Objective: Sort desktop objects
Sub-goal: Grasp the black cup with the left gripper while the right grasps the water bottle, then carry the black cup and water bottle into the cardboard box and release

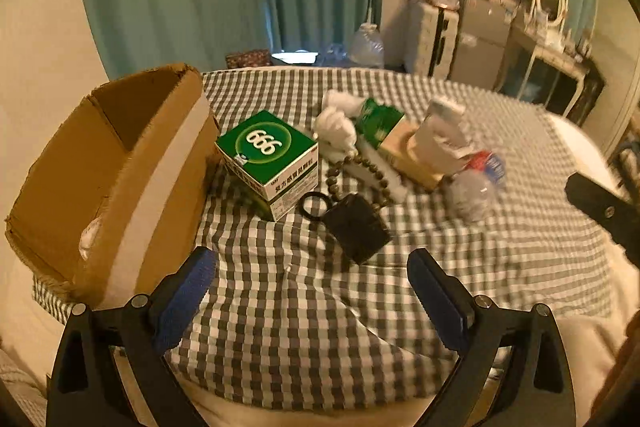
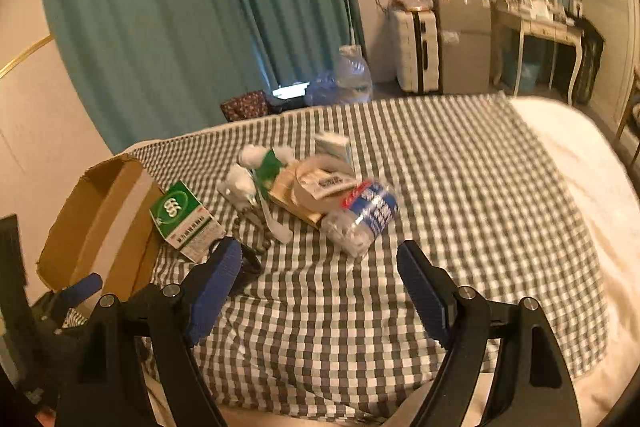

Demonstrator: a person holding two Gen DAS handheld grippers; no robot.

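In the left wrist view the left tool (image 1: pixel 312 269) hangs released with nothing between its fingers above a checked cloth (image 1: pixel 320 307) on a bed; ahead lie a black pouch (image 1: pixel 356 227), a green box (image 1: pixel 270 157) beside an open cardboard box (image 1: pixel 120 179), a bead string (image 1: pixel 360 171) and a crushed bottle (image 1: pixel 476 187). In the right wrist view the right tool (image 2: pixel 320 267) is also released and empty, with the crushed bottle just ahead, near a tape roll (image 2: pixel 320 179), and the cardboard box far left.

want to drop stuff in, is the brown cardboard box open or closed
Open: the brown cardboard box has its top flaps up and its inner walls show. How full it is cannot be told.
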